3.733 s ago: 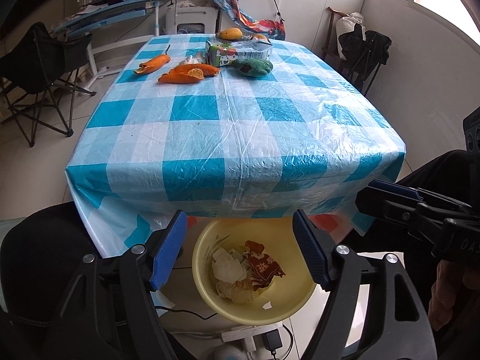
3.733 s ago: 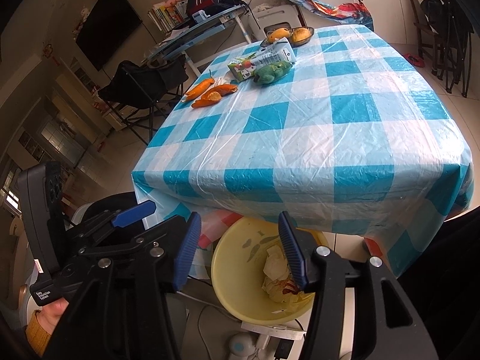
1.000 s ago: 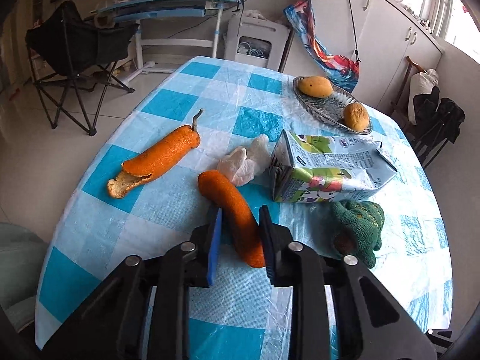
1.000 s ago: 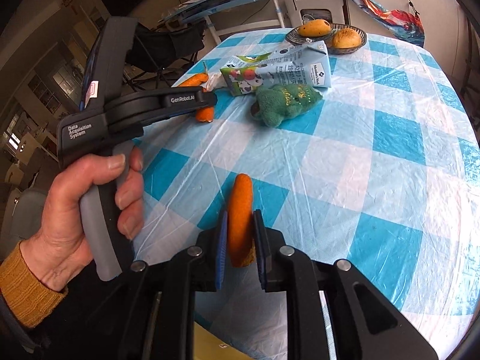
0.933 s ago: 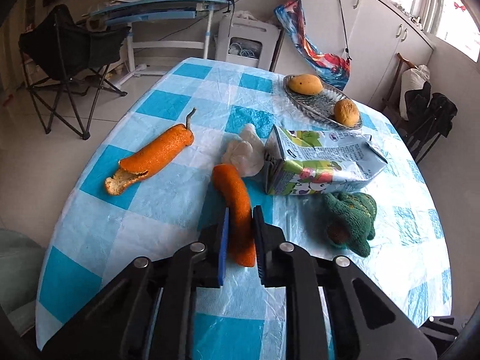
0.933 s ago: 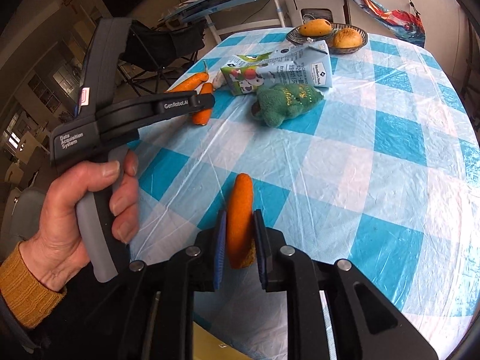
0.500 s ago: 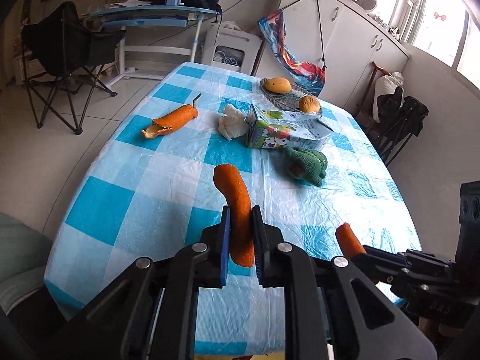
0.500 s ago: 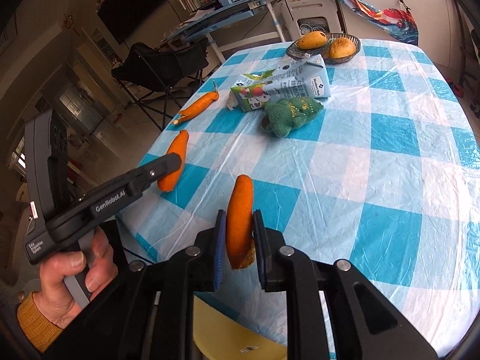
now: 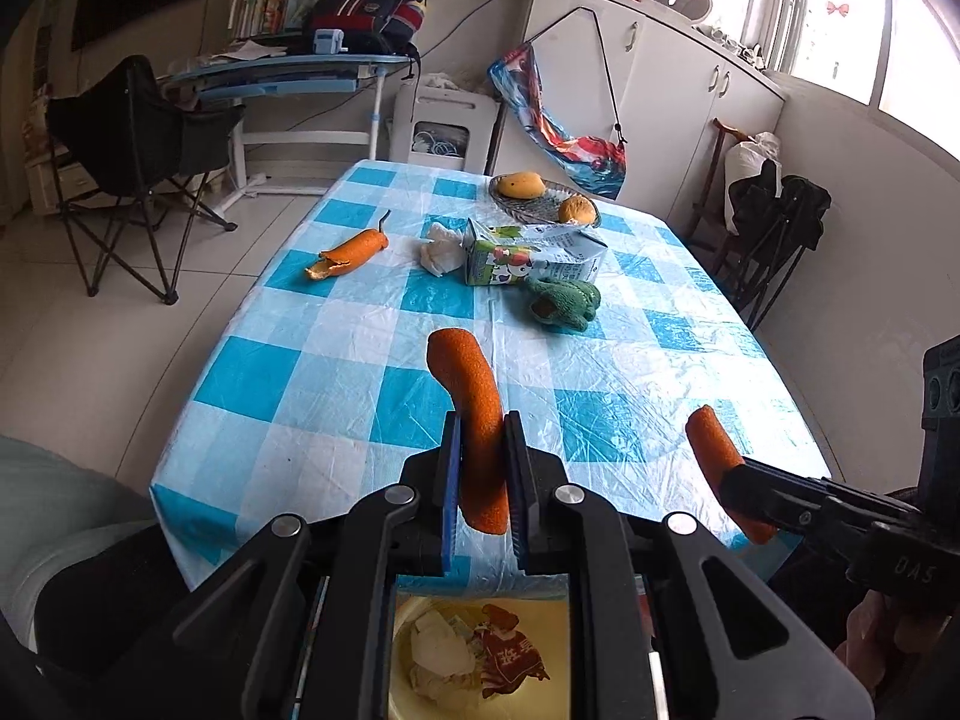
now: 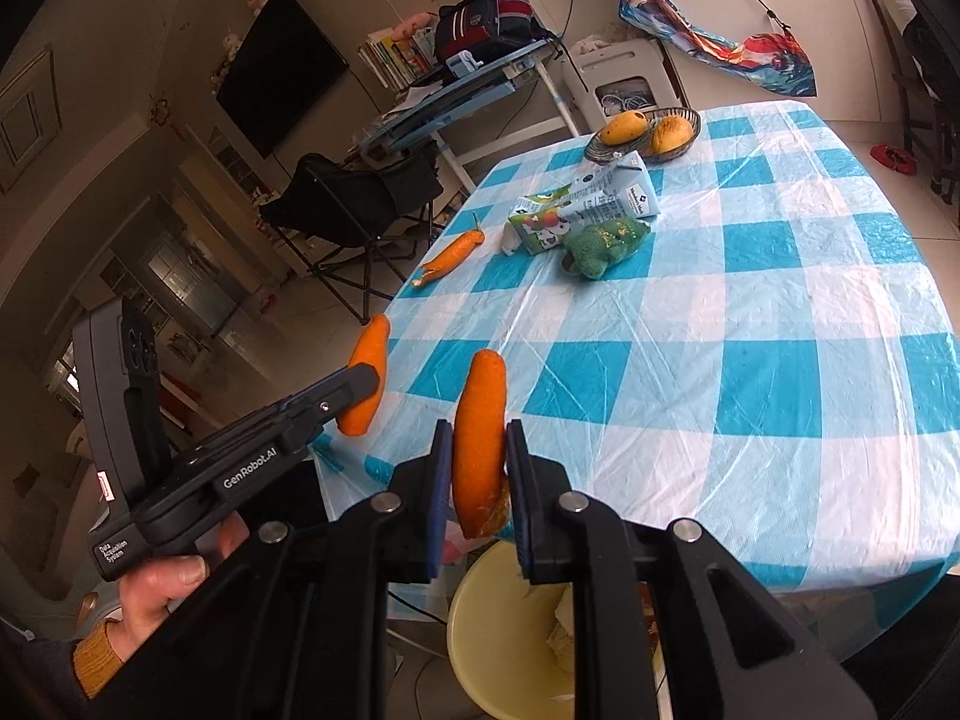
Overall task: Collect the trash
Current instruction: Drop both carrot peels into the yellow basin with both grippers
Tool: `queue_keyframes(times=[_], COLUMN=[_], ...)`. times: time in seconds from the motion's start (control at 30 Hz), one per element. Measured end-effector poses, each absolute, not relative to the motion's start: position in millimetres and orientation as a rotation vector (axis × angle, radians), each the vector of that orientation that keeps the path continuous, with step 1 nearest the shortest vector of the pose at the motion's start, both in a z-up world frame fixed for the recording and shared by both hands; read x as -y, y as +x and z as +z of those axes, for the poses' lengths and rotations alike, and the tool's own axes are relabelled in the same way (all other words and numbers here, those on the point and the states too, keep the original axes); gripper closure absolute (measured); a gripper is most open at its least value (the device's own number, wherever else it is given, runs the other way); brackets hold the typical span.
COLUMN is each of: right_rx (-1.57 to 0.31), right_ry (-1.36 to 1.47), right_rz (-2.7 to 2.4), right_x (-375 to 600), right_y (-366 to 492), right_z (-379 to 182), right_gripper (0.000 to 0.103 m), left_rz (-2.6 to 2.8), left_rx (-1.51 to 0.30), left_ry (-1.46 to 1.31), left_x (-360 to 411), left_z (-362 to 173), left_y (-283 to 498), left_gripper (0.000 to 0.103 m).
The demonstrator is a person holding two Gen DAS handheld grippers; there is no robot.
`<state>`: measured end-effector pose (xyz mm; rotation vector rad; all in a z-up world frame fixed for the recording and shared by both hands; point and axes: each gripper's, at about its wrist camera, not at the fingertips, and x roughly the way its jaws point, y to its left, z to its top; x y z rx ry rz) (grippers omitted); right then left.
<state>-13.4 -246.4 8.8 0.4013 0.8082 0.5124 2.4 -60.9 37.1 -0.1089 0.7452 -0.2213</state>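
My left gripper [image 9: 482, 468] is shut on an orange peel strip [image 9: 471, 420], held above the near edge of the checked table [image 9: 630, 372]. My right gripper [image 10: 477, 471] is shut on a second orange peel strip [image 10: 479, 420]; from the left wrist that strip [image 9: 717, 456] shows at the right. The left gripper's strip [image 10: 365, 378] appears at the left of the right wrist view. A yellow trash bin [image 10: 504, 630] with wrappers sits on the floor below both grippers; between the left gripper's arms the bin [image 9: 540, 612] shows too. A third peel [image 9: 348, 255], a crumpled tissue [image 9: 441, 246] and a milk carton [image 9: 534, 255] lie farther back.
A green plush toy [image 9: 567, 303] lies by the carton. A fruit dish [image 9: 543, 198] with mangoes stands at the far end. A folding chair [image 9: 132, 144], a desk [image 9: 282, 72] and cabinets [image 9: 672, 96] surround the table. A person's hand [image 10: 162, 582] grips the left tool.
Both grippers pulled back from the table's far items toward its near edge, each carrying its peel strip. The bin has come into view beneath them.
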Motion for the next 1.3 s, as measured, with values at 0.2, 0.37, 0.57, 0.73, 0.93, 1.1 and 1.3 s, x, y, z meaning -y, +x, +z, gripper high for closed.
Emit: queue_keyframes(times=[0.2, 0.37, 0.57, 0.73, 0.93, 1.1, 1.3], right_rx=[-0.841, -0.872, -0.891, -0.911, -0.919, -0.915, -0.915], right_ry=[0.396, 0.389, 0.379, 0.374, 0.393, 0.406, 0.412], right_rz=[0.53, 0.537, 0.53, 0.518, 0.495, 0.48, 0.471], right_x=[237, 230, 228, 227, 232, 235, 235], right_y=[-33, -45, -53, -57, -58, -58, -60], right_z=[1, -6, -10, -12, -14, -14, -14], right_gripper=[0.084, 0.084, 0.084, 0.083, 0.08, 0.073, 0.069], left_rz=[-0.232, -0.24, -0.25, -0.262, -0.295, -0.303, -0.28], left_rx=[-0.742, -0.744, -0.757, -0.78, -0.825, -0.841, -0.819], left_ry=[-0.09, -0.077, -0.055, -0.031, -0.004, 0.006, 0.008], left_x=[63, 62, 65, 69, 74, 77, 76], left_z=[38, 38, 33, 25, 13, 10, 14], left_y=[-15, -25, -37, -46, -52, -54, -56], left_gripper=[0.09, 0.09, 0.09, 0.09, 0.09, 0.087, 0.073])
